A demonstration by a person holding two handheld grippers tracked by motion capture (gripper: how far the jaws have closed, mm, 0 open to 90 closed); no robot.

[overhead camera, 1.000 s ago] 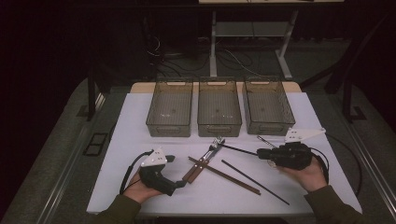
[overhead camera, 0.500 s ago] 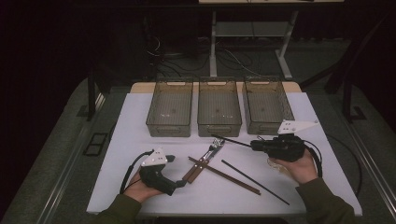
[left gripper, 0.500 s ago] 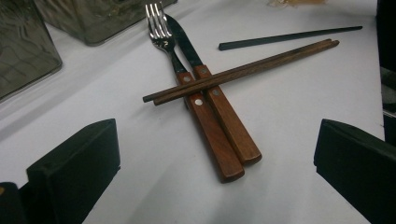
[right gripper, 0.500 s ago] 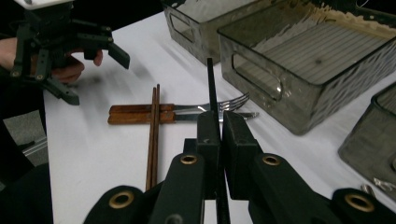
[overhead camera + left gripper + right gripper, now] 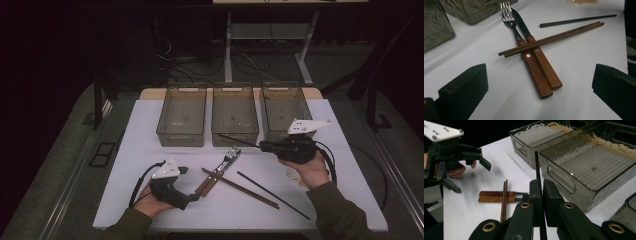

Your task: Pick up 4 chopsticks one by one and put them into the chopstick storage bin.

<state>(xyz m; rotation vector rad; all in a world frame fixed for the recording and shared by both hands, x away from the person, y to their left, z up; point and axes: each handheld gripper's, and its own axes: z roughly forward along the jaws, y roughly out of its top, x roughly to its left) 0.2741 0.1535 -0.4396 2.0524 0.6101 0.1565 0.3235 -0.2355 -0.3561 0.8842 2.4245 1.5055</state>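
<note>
In the right gripper view the black chopstick is partly hidden: its lower part disappears between the two jaws, and only the upper part rises clear above them. In the high view it is thin and dark against the bins, so its far tip is hard to follow. The right gripper is closed on this black chopstick, which sticks out from its jaws toward the middle bin.

The second black chopstick lies on the table below the right gripper, near the person's sleeve.

The left gripper rests low on the table with its jaws wide apart and nothing between them. Just ahead of its jaws lie the fork and the knife, side by side, with the pair of brown chopsticks across their wooden handles.
</note>
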